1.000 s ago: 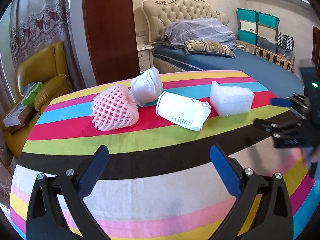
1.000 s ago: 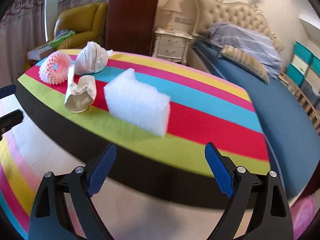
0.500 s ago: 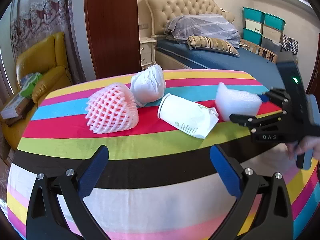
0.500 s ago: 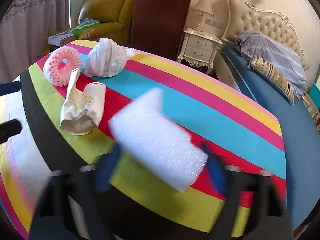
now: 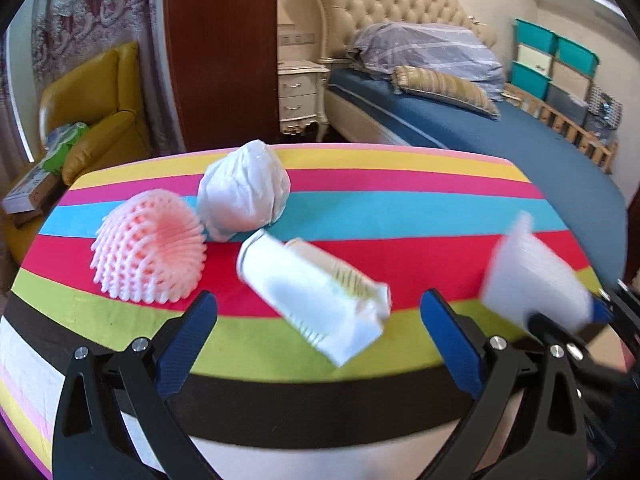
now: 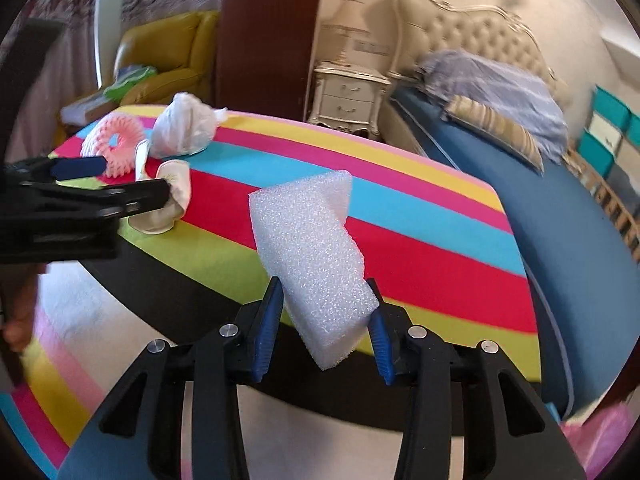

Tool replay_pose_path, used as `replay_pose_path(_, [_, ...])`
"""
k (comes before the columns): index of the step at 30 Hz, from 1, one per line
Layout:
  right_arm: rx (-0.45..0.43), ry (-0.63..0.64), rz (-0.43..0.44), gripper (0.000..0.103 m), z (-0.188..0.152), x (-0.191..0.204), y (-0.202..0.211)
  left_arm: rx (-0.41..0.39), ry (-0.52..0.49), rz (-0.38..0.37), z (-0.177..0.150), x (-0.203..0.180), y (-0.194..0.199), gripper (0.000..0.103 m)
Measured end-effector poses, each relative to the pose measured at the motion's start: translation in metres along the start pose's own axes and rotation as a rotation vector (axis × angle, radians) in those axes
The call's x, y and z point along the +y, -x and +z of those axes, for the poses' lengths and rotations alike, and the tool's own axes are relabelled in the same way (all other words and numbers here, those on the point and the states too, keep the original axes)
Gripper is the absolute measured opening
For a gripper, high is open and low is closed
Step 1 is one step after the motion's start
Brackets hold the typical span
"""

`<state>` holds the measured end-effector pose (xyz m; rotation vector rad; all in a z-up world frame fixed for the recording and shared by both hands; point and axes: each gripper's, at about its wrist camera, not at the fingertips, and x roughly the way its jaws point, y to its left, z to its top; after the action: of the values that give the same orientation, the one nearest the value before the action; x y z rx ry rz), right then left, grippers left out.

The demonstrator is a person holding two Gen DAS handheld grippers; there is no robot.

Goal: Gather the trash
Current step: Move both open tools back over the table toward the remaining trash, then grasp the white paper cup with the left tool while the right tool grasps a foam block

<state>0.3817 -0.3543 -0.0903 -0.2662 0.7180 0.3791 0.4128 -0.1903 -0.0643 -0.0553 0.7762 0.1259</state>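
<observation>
A white foam block (image 6: 312, 256) sits tilted between the blue pads of my right gripper (image 6: 325, 292). Its jaws are closing and both pads press on the block's sides, which is off the striped tablecloth (image 5: 400, 208). The left wrist view shows the same foam block (image 5: 532, 280) blurred at the right. My left gripper (image 5: 318, 312) is open, its fingers on either side of a crushed white paper cup (image 5: 312, 296) without touching it. Beyond the cup lie a pink foam net (image 5: 148, 252) and a balled white plastic bag (image 5: 244, 192).
A yellow armchair (image 5: 100, 112) with boxes stands left of the table. Behind it are a dark wooden panel (image 5: 220, 52), a nightstand (image 5: 300, 96) and a blue bed (image 5: 520, 140). Something pink (image 6: 600, 440) shows at the right wrist view's lower right.
The right gripper went from wide open to gripping the foam block and lifted it off the cloth. The left gripper moved forward, so the crushed cup now lies between its fingers.
</observation>
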Motion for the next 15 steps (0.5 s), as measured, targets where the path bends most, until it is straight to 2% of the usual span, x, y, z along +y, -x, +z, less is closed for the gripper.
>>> replay_pose_path(3, [-0.015,-0.037,0.023,0.040,-0.004,-0.008,0.007,0.029,0.027,0.063,0.009,-0.010,-0.019,0.098])
replay_pose_path(8, [-0.008,-0.077,0.037,0.040,-0.012,-0.012,0.008,0.081,0.020,0.110,0.012,-0.017,-0.045,0.096])
replay_pose_path(9, [-0.004,-0.081,0.038,0.040,-0.014,-0.012,0.008,0.084,0.016,0.101,0.012,-0.015,-0.046,0.090])
replay_pose_path(10, [-0.001,-0.086,0.037,0.040,-0.015,-0.009,0.007,0.090,0.018,0.074,0.011,-0.013,-0.046,0.068])
replay_pose_path(11, [0.004,-0.092,0.038,0.040,-0.017,-0.008,0.007,0.087,0.027,0.027,0.009,-0.008,-0.043,0.055])
replay_pose_path(15, [0.016,-0.110,0.028,0.040,-0.024,0.002,0.012,0.046,-0.008,-0.013,-0.001,0.003,-0.024,0.053])
